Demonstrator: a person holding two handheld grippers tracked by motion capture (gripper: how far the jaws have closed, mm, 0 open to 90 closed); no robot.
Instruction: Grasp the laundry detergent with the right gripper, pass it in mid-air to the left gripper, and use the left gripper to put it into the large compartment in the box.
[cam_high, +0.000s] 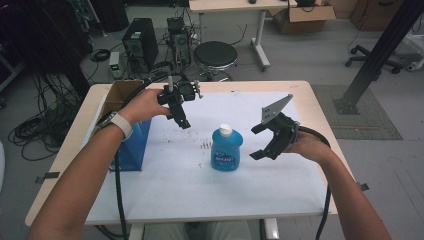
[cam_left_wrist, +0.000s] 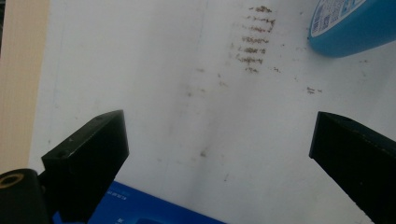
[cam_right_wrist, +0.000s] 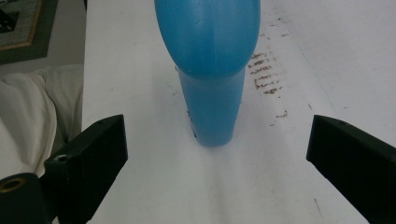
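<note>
White sheeting covers the counter (cam_high: 300, 90), with a stool (cam_high: 215, 55) and computer towers on the floor behind it. From the high view, a blue bottle (cam_high: 226, 150) stands upright mid-counter, the left gripper (cam_high: 181, 119) hangs above and left of it, and the right gripper (cam_high: 260, 142) is just beside it, near a blue box (cam_high: 132, 145). Left gripper view: jaws wide apart, empty, over brown marks (cam_left_wrist: 254, 39). Right gripper view: jaws spread wide, empty, bottle (cam_right_wrist: 210, 70) ahead between them.
</note>
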